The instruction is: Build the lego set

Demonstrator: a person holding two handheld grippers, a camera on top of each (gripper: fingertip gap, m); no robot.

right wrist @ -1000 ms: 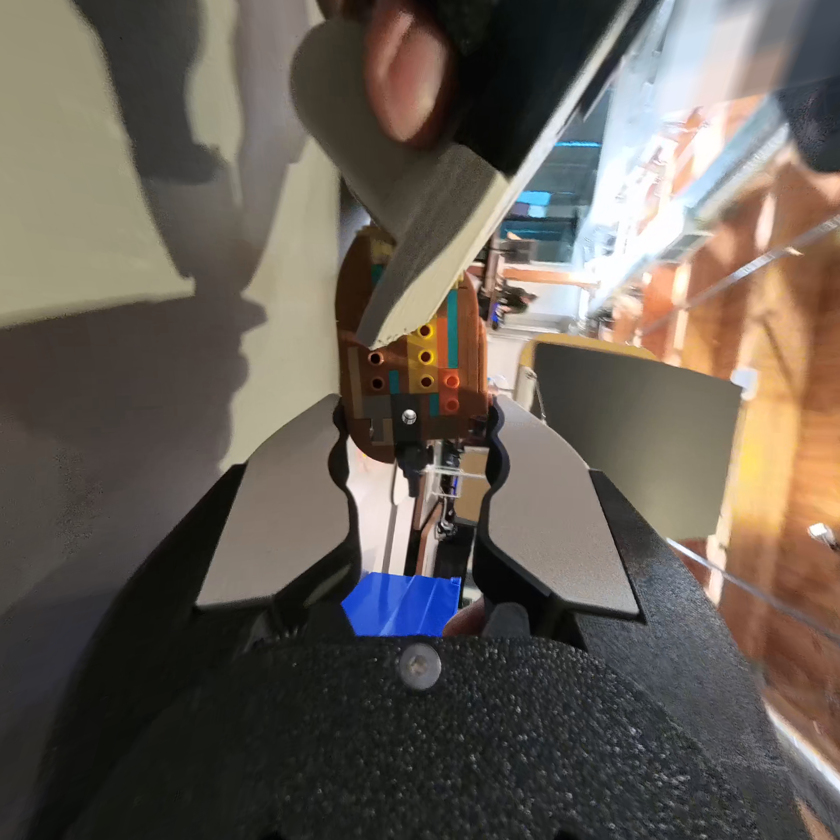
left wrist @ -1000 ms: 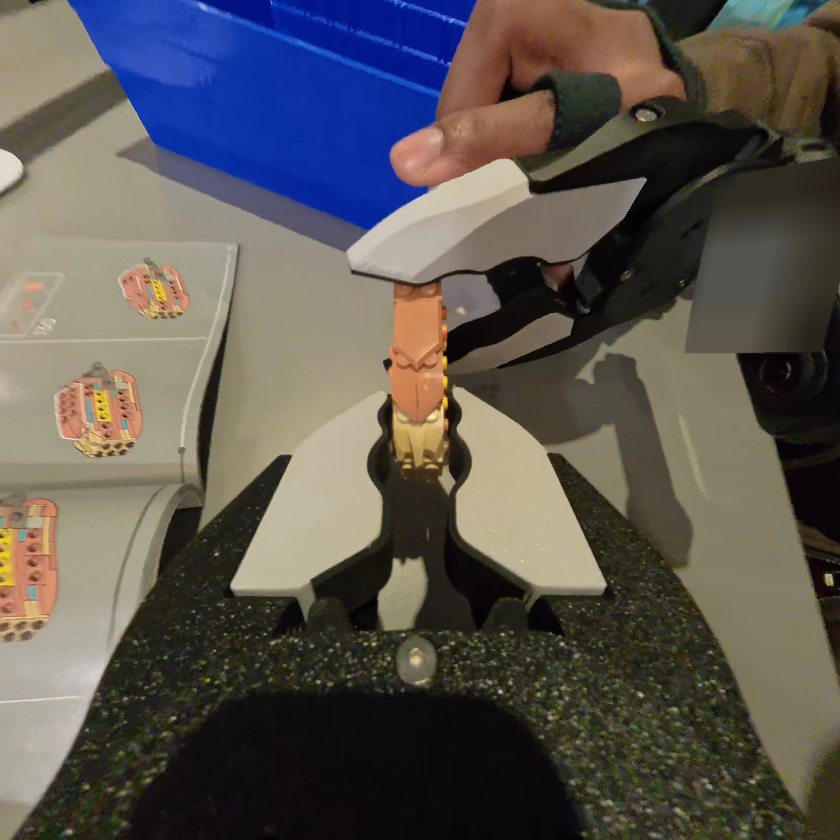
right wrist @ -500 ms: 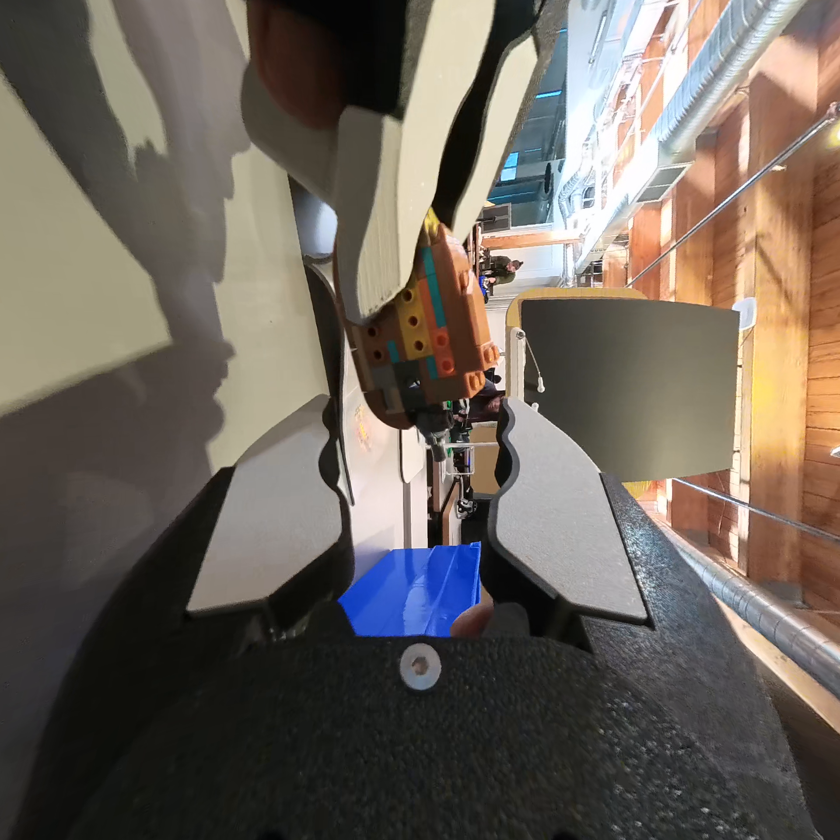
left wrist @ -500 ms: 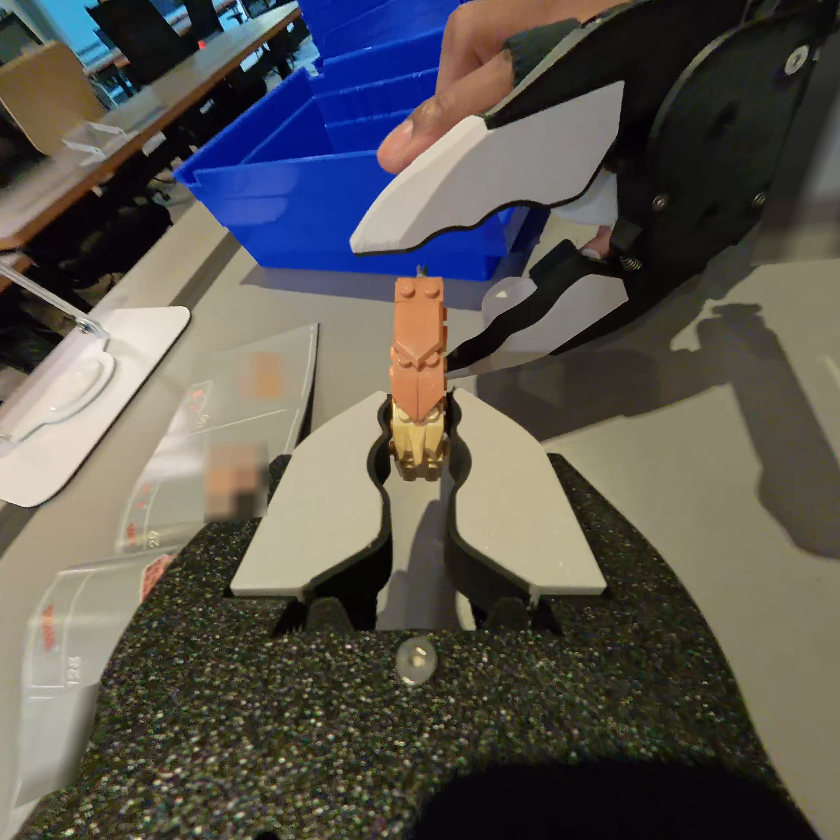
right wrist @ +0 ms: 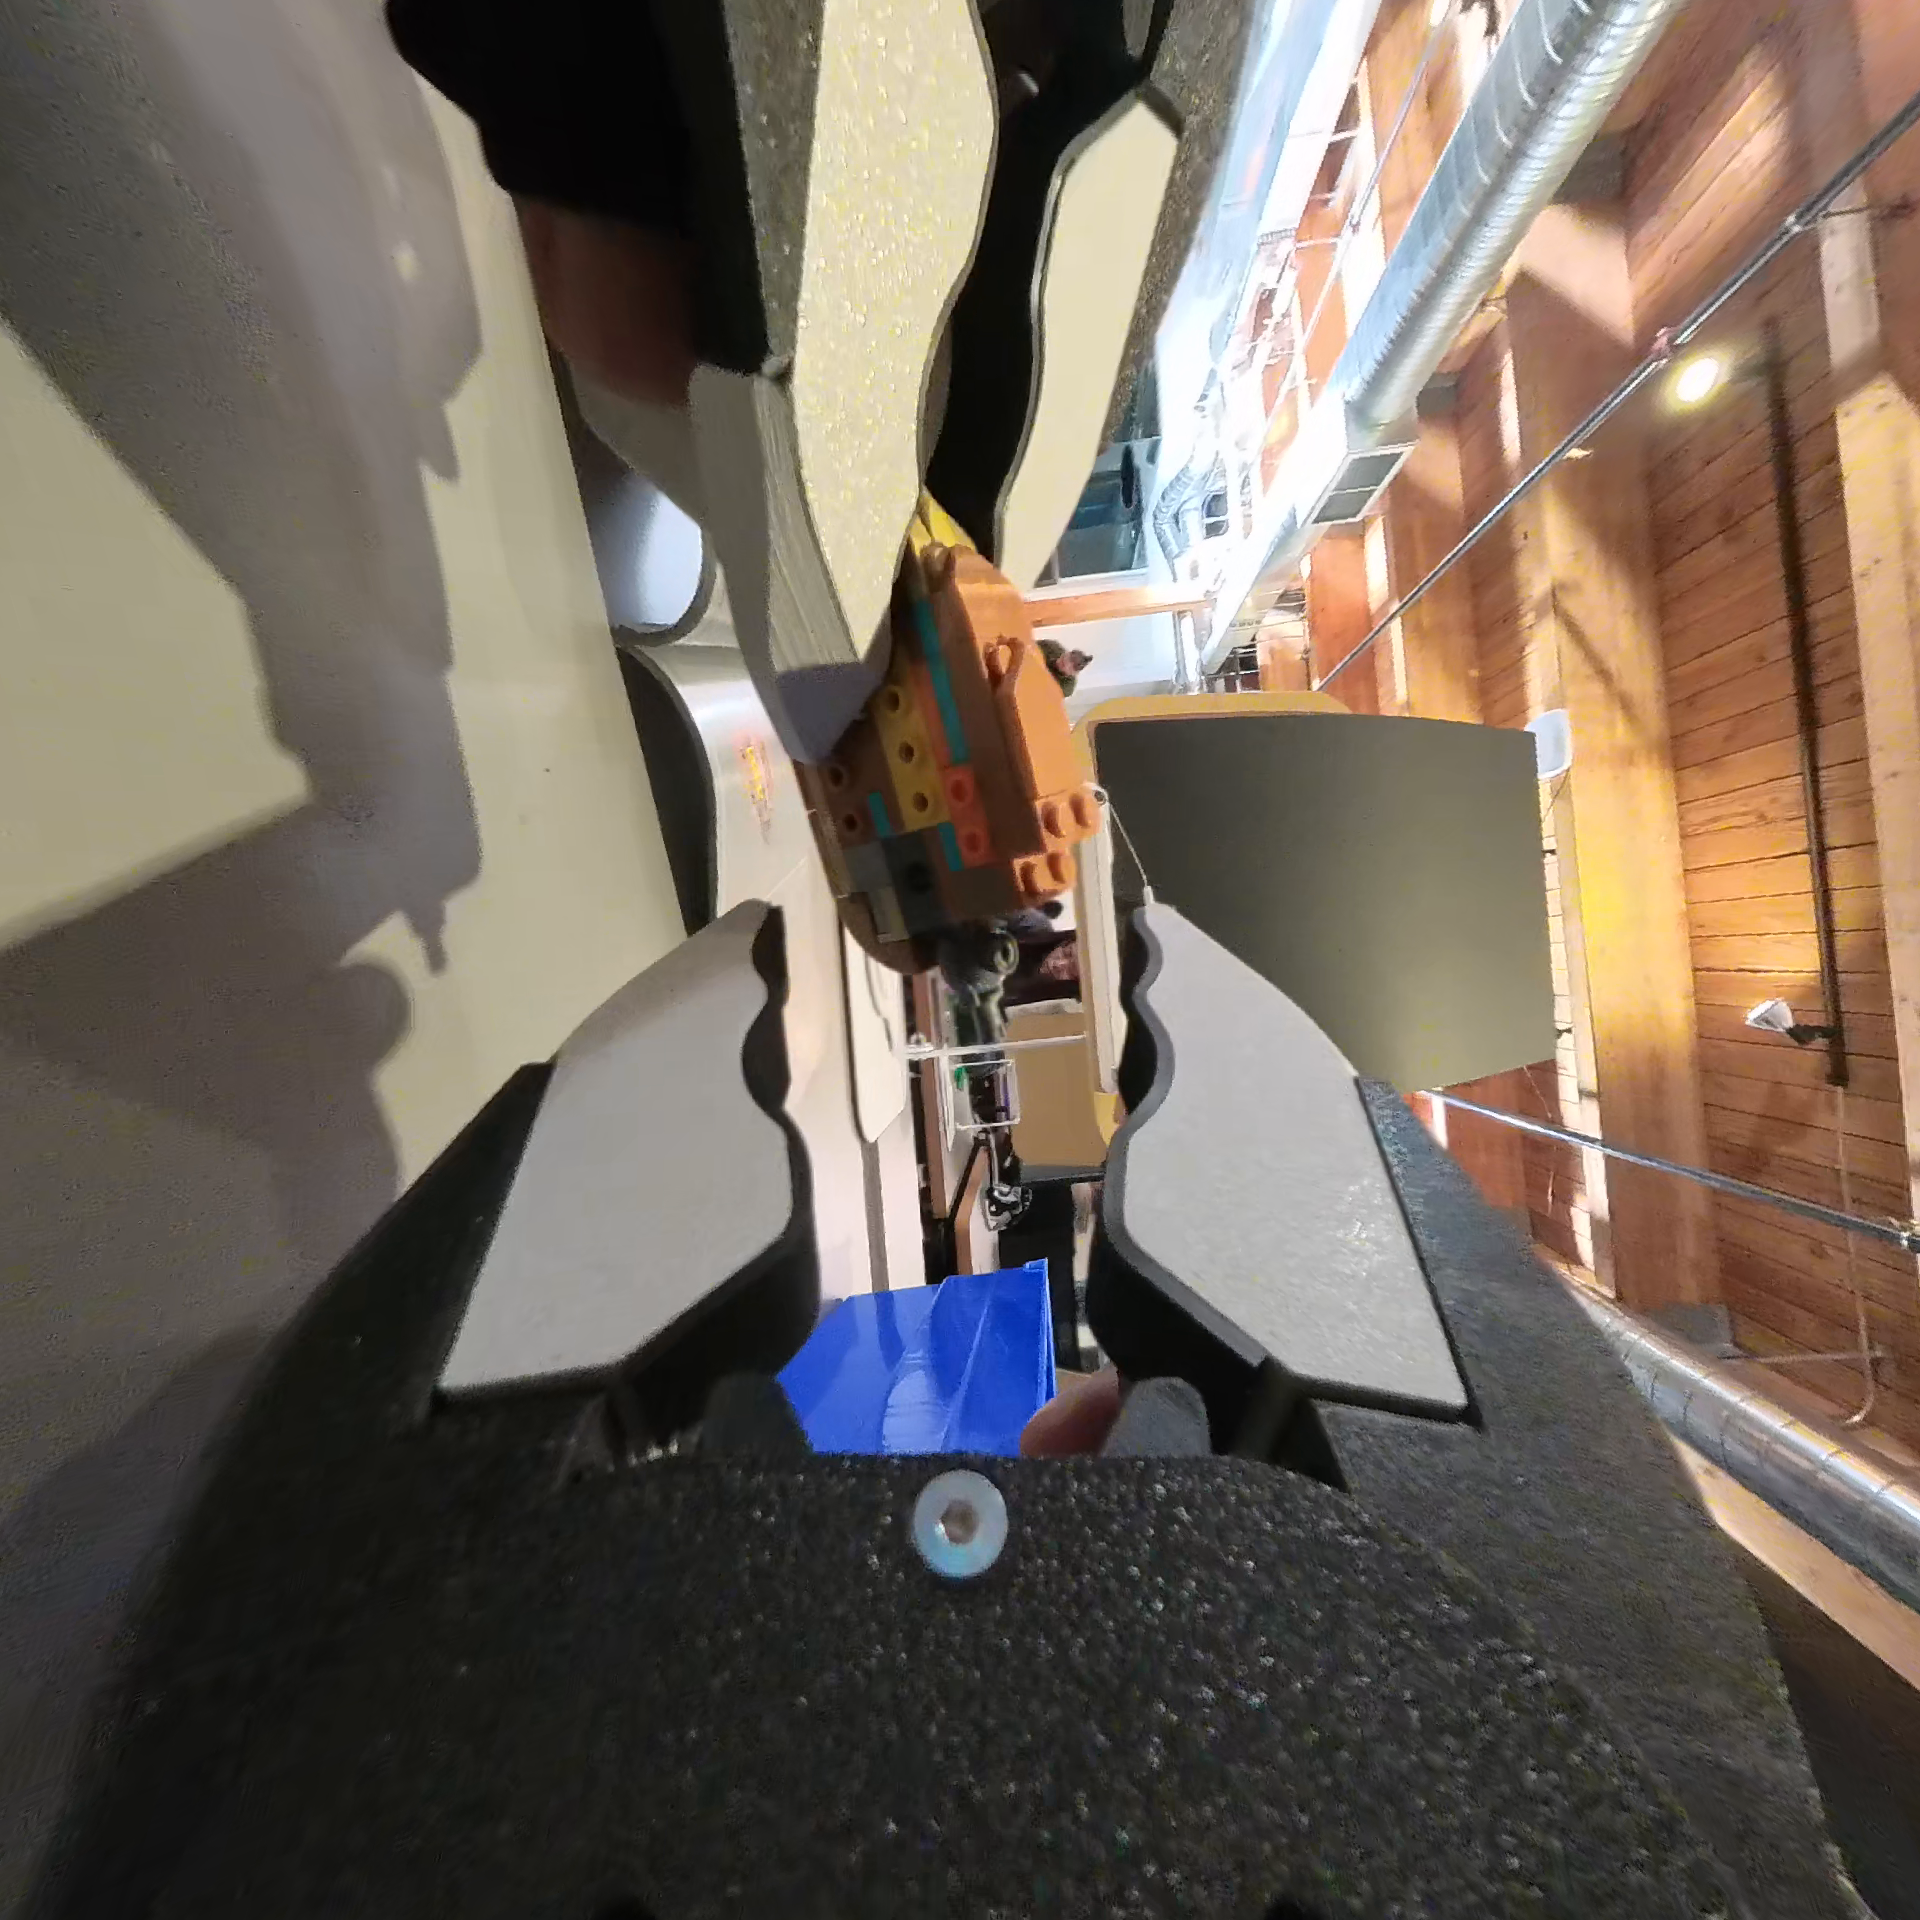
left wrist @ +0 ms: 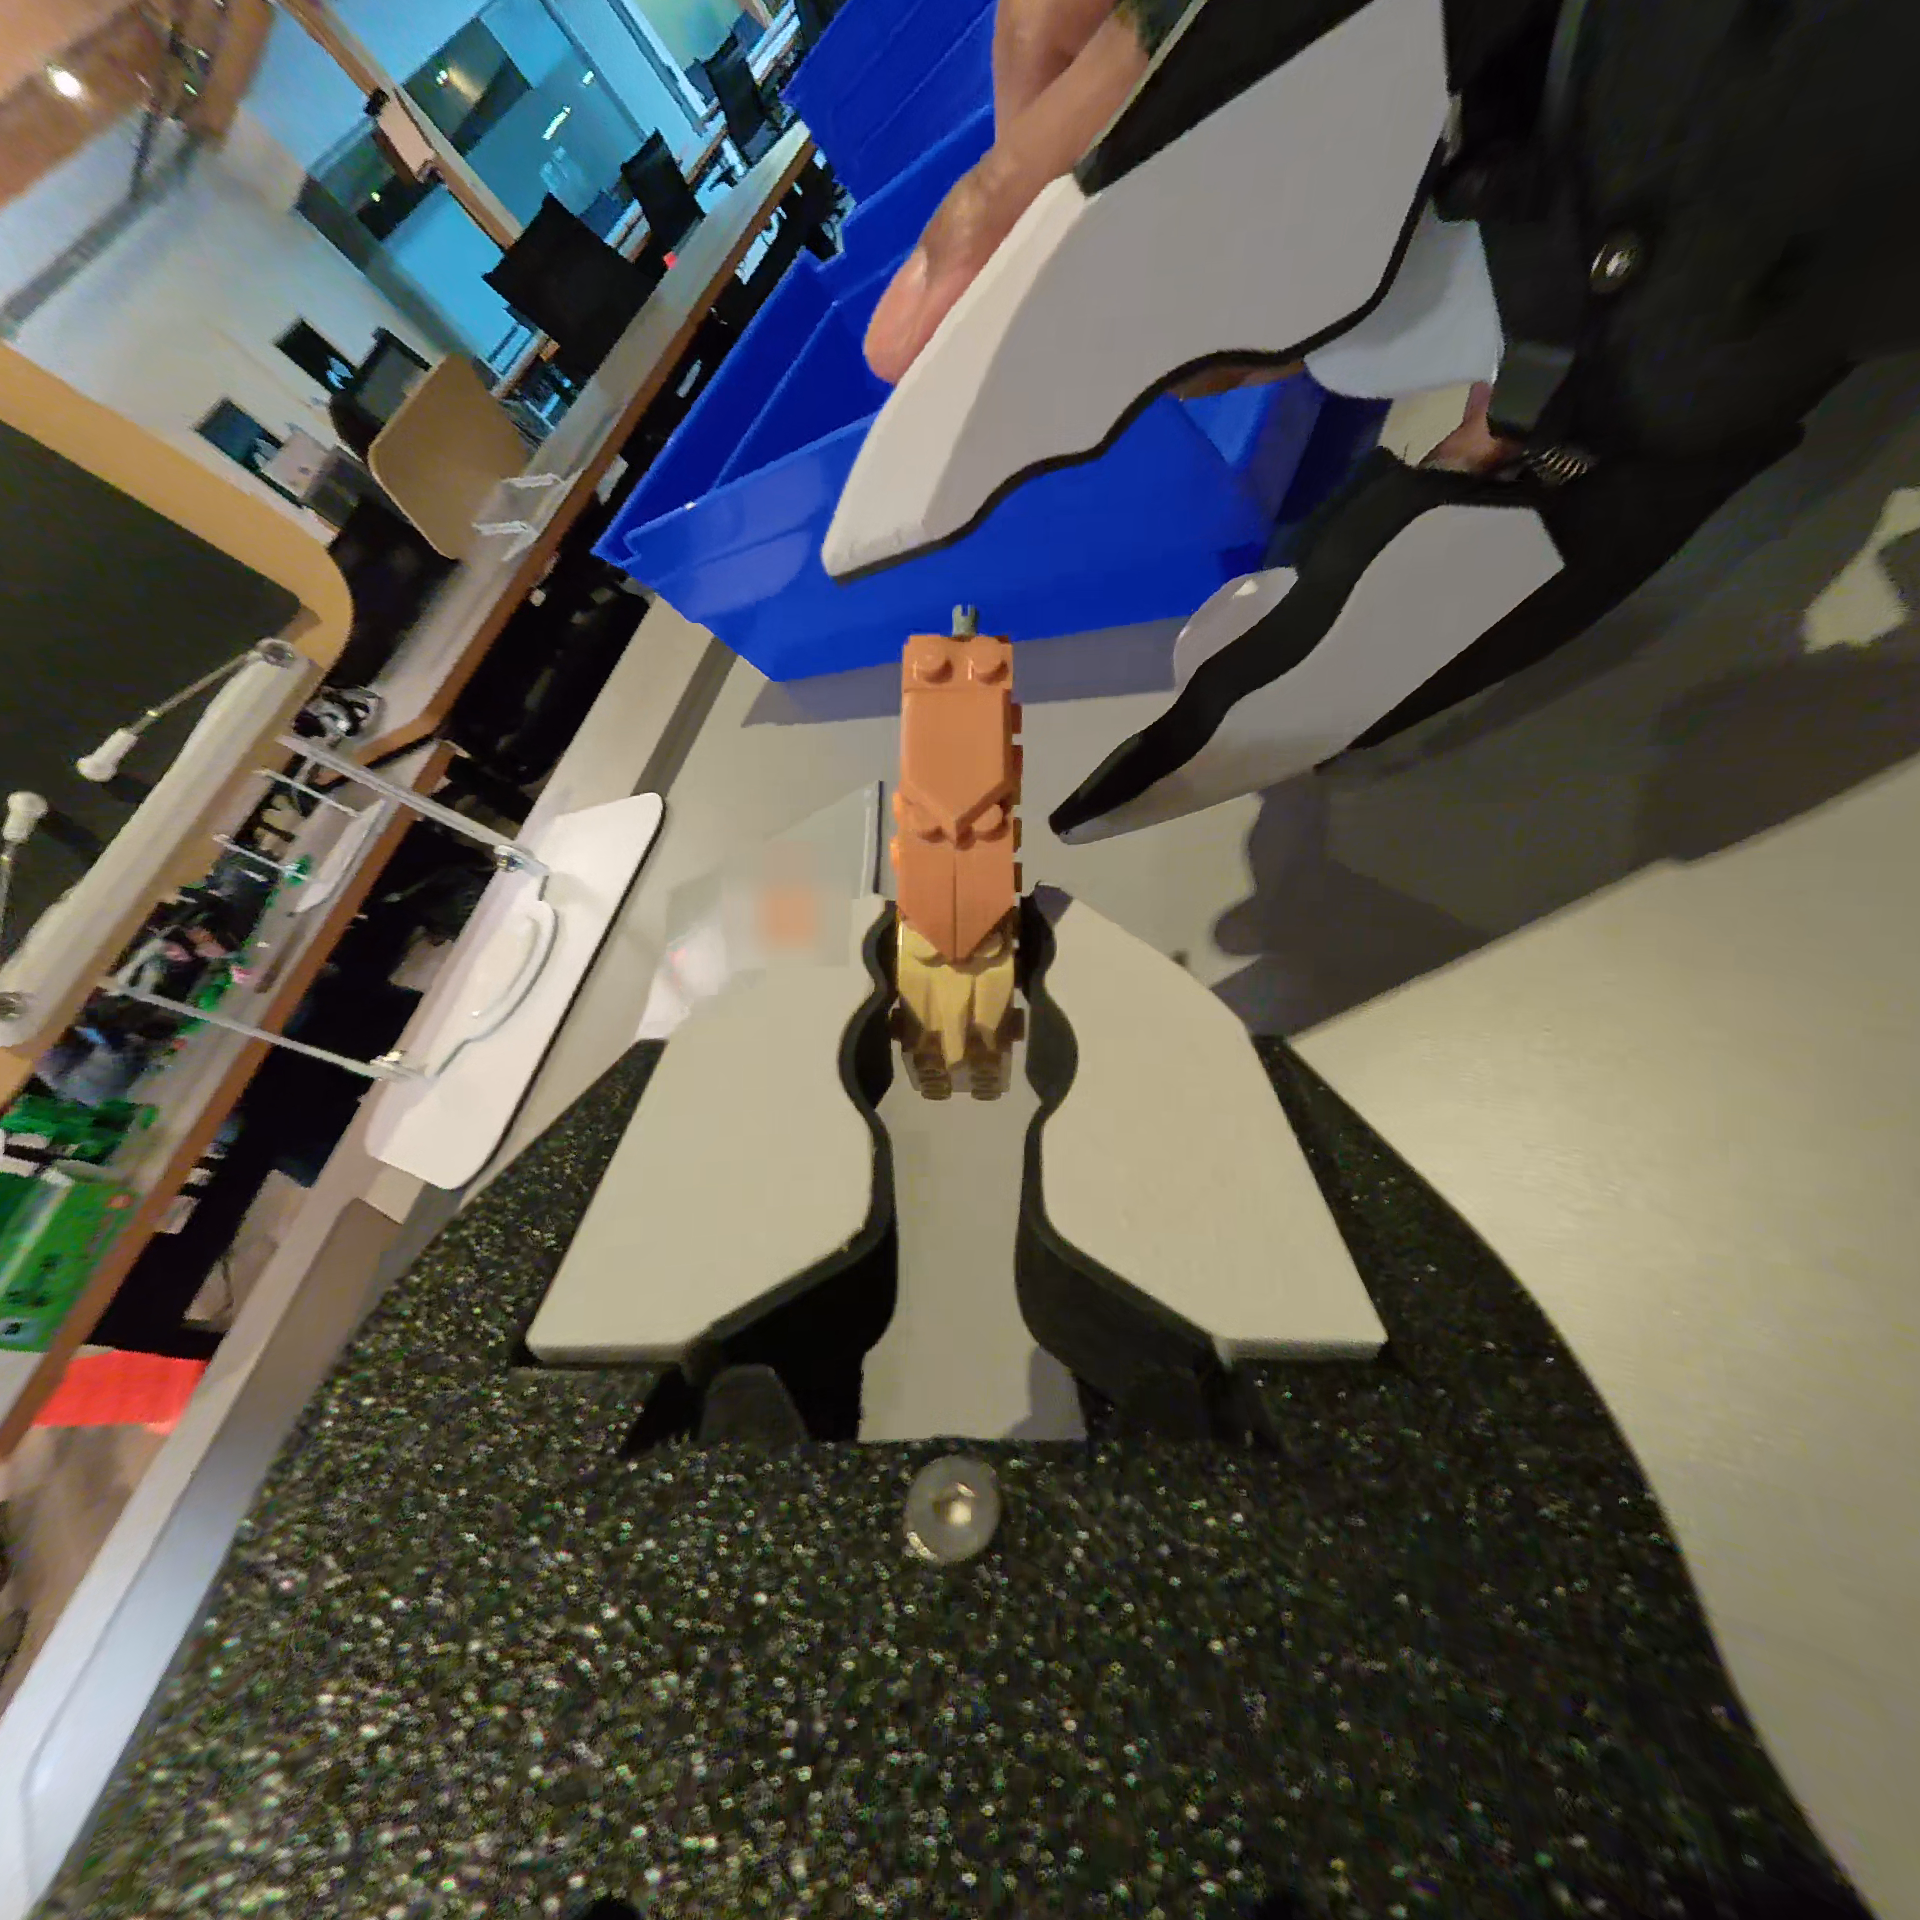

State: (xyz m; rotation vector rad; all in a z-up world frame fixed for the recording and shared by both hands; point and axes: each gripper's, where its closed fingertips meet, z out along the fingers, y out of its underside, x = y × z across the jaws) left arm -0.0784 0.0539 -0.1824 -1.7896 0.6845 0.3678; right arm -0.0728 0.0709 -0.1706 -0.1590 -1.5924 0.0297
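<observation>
Left gripper (left wrist: 956, 997) clamps the orange-and-tan brick lego model (left wrist: 954, 821); right gripper (right wrist: 951, 935), at one o'clock, jaws wide, empty.

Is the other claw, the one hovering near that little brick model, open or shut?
Open. The right gripper has its two fingers spread wide, clear of the brick model, which the left gripper alone clamps at its lower end.

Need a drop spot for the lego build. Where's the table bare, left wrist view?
Bare grey table right of the left gripper, below the right gripper. Crowded: blue bins behind the lego model; white acrylic stand and booklet on the left.
</observation>
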